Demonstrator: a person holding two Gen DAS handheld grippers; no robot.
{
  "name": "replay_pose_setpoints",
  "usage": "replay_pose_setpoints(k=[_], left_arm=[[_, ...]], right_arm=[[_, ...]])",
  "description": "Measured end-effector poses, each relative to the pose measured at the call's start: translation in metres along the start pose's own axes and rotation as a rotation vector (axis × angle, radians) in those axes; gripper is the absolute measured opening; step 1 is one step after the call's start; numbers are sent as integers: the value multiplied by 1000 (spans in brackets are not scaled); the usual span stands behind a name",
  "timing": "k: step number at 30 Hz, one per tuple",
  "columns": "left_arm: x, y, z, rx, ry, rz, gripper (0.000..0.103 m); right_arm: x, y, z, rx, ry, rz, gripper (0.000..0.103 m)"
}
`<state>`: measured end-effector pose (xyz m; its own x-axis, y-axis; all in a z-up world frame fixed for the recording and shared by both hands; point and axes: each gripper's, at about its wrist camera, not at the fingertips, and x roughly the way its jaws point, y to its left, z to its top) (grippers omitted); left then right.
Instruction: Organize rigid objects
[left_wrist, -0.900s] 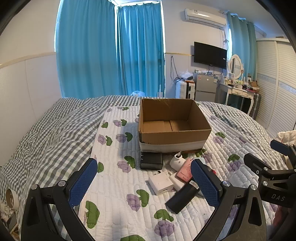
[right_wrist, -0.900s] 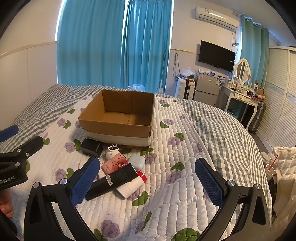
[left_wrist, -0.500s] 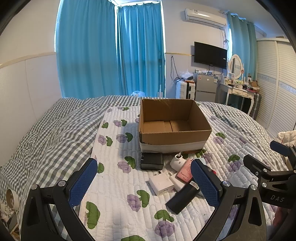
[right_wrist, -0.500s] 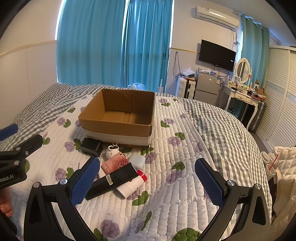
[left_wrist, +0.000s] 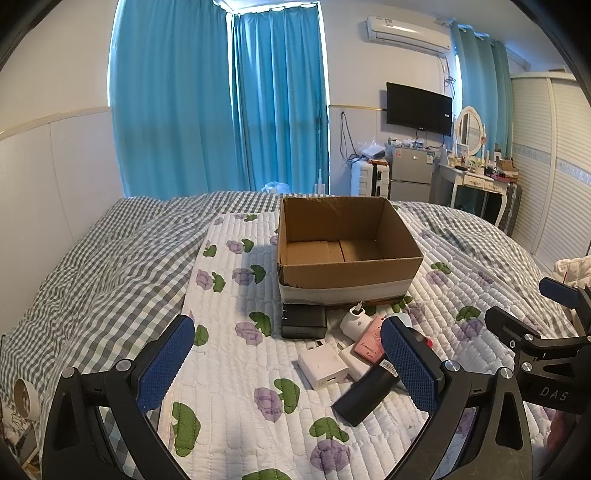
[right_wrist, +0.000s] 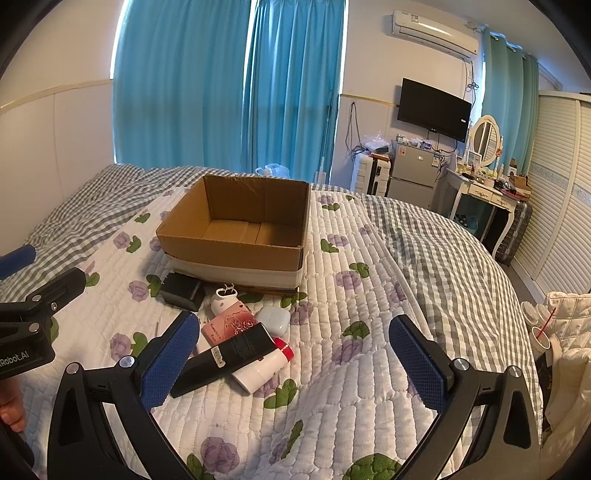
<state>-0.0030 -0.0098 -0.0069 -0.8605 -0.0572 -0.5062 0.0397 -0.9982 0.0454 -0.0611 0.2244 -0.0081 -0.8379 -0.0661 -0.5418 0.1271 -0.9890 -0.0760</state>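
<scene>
An empty open cardboard box (left_wrist: 347, 273) (right_wrist: 236, 254) stands on the flowered quilt. In front of it lie a black charger (left_wrist: 303, 320) (right_wrist: 181, 291), a white round plug (left_wrist: 355, 320) (right_wrist: 225, 298), a pink case (left_wrist: 371, 341) (right_wrist: 229, 325), a white cube adapter (left_wrist: 322, 368), a black tube (left_wrist: 365, 393) (right_wrist: 225, 356), a white tube with a red cap (right_wrist: 264, 365) and a white earbud case (right_wrist: 272, 319). My left gripper (left_wrist: 288, 365) is open and empty above the quilt, before the pile. My right gripper (right_wrist: 291, 358) is open and empty, right of the pile.
The bed has a grey checked cover (left_wrist: 92, 273) around the quilt. A dressing table (right_wrist: 487, 195), a small fridge (right_wrist: 412, 173) and a suitcase stand beyond the bed's far right. A paper cup with a straw (right_wrist: 540, 338) sits at the right.
</scene>
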Motion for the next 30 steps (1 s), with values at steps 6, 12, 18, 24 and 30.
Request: replay_pose_setpoints(k=[6, 12, 18, 24, 30], left_arm=[[0, 0, 0, 0, 2, -1, 103], [0, 0, 0, 1, 3, 0, 103], [-2, -9, 5, 30, 1, 10, 103], [37, -28, 1, 101, 121, 10, 103], [92, -58, -39, 188, 291, -90, 94]], right_arm=[[1, 0, -2, -2, 4, -1, 103], [2, 0, -3, -4, 14, -1, 103], [3, -4, 4, -11, 61, -3, 103], [18, -12, 13, -80, 139, -74, 103], [58, -17, 0, -81, 255, -35, 103]])
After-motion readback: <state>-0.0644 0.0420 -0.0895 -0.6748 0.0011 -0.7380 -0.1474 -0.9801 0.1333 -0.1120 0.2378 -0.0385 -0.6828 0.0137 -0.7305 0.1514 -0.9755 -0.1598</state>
